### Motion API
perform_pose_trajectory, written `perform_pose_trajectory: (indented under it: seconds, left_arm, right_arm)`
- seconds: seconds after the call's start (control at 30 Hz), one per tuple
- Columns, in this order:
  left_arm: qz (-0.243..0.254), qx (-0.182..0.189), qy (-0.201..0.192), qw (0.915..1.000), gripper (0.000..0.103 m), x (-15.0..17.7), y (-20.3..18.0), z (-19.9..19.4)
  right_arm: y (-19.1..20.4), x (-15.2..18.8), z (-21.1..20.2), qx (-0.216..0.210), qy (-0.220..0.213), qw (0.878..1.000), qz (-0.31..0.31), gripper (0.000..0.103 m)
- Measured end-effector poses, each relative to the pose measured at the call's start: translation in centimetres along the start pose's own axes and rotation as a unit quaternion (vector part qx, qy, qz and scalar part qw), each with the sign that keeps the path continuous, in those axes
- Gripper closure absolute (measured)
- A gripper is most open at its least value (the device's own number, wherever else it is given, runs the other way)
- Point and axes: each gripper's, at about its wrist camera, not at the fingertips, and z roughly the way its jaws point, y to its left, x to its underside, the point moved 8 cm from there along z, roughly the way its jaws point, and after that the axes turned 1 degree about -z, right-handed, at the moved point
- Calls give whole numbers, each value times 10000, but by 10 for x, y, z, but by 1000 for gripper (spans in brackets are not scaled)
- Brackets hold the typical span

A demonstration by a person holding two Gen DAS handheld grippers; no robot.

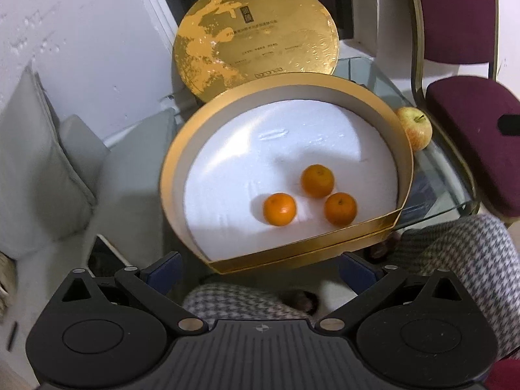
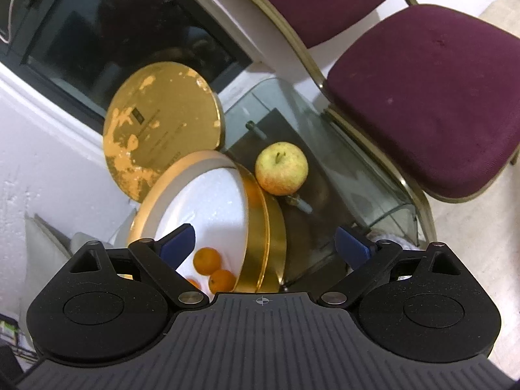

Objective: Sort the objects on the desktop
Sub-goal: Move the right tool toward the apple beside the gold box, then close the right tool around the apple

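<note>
A gold box [image 1: 182, 149] with a white foam floor stands on a glass table [image 1: 432, 175] and holds three small oranges [image 1: 318, 181]. Its round gold lid [image 1: 253, 39] leans upright against the wall behind it. A yellow-red apple [image 1: 416, 128] rests on the glass just right of the box. My left gripper [image 1: 258, 266] is open above the box's near flat edge, nothing between its fingers. In the right wrist view my right gripper [image 2: 265, 243] is open too, hovering over the box [image 2: 260, 227], with the apple [image 2: 281, 167] ahead of it and oranges [image 2: 207, 261] below the left finger.
A maroon padded chair [image 2: 422, 97] stands close to the table's right side. Grey cushions [image 1: 39, 169] lie to the left by the white wall. A dark window [image 2: 113, 26] is behind the lid [image 2: 162, 126]. A houndstooth sleeve [image 1: 471, 260] shows under the table edge.
</note>
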Motion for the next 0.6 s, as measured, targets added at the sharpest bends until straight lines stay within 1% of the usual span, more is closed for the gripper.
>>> perform_pose_trajectory:
  seconds: [0.13,0.3,0.43,0.5,0.6]
  left_arm:
    - [-141,0,47,9999,1,-3,7,13]
    - [-387,41,87,9992,1,-10,23,30]
    - [-508,92,165,9985,1,-14,30,45]
    - [-546,119,181,9983,1,-17,32,51]
    - [-623,138,185,9978,1,-20,37,57]
  right_arm:
    - [-7,-16,24,0,-46,9996,281,7]
    - [-14,-50,59,-4,-195,9964,831,11]
    - [-16,-62,107,147,171,9942,1048,11]
    - [-17,-64,132,359,353,9925,1116,11]
    - [-17,-67,157,693,442,9902,1126,9]
